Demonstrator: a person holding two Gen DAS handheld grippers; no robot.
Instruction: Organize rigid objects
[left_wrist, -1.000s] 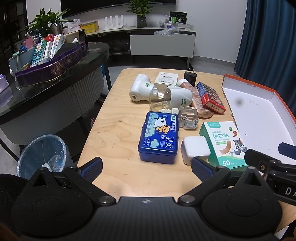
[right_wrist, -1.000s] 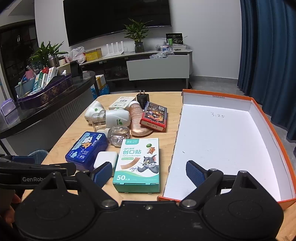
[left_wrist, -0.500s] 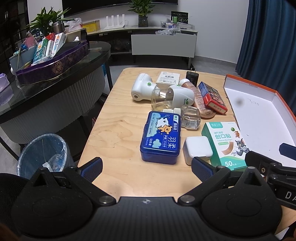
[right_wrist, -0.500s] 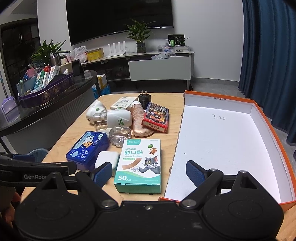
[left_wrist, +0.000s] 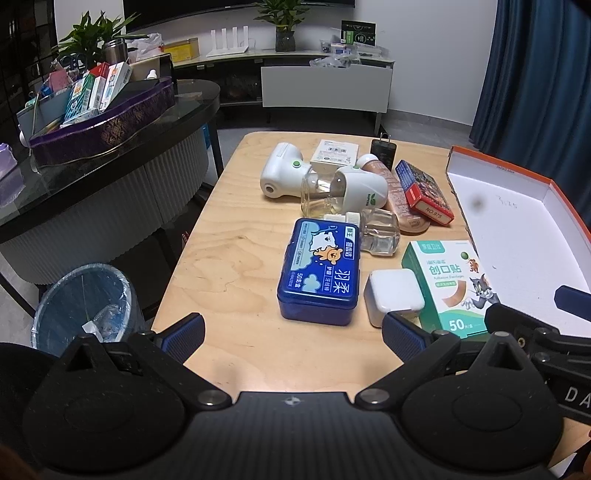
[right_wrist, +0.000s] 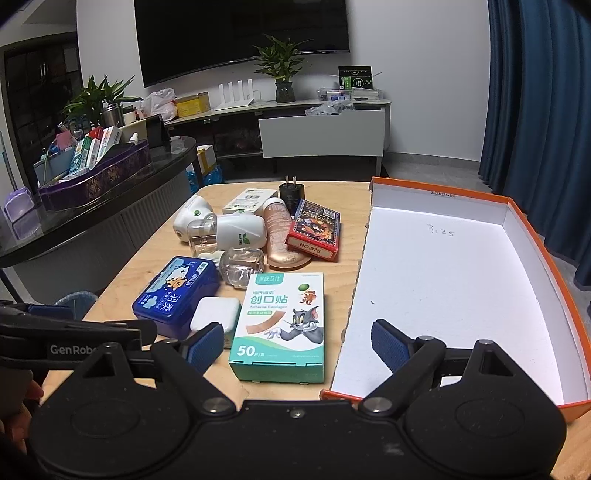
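Note:
Several items lie on the wooden table (left_wrist: 229, 258): a blue tin (left_wrist: 319, 271), a white case (left_wrist: 393, 295), a green bandage box (left_wrist: 448, 284) (right_wrist: 282, 321), a clear bottle (left_wrist: 380, 230), white devices (left_wrist: 280, 170), a red card box (left_wrist: 423, 192) and a black plug (left_wrist: 384, 149). An orange box with a white inside (right_wrist: 454, 284) stands on the right. My left gripper (left_wrist: 293, 334) is open and empty, just short of the blue tin. My right gripper (right_wrist: 297, 345) is open and empty, just short of the bandage box and the orange box's near corner.
A dark glass counter (left_wrist: 92, 147) with a purple tray of boxes (left_wrist: 103, 122) stands on the left. A blue bin (left_wrist: 86, 302) sits on the floor by the table's left edge. A blue curtain (left_wrist: 535, 74) hangs on the right.
Both grippers have drifted slightly; the objects sit a little lower and closer in view. Neither gripper has taken hold of anything.

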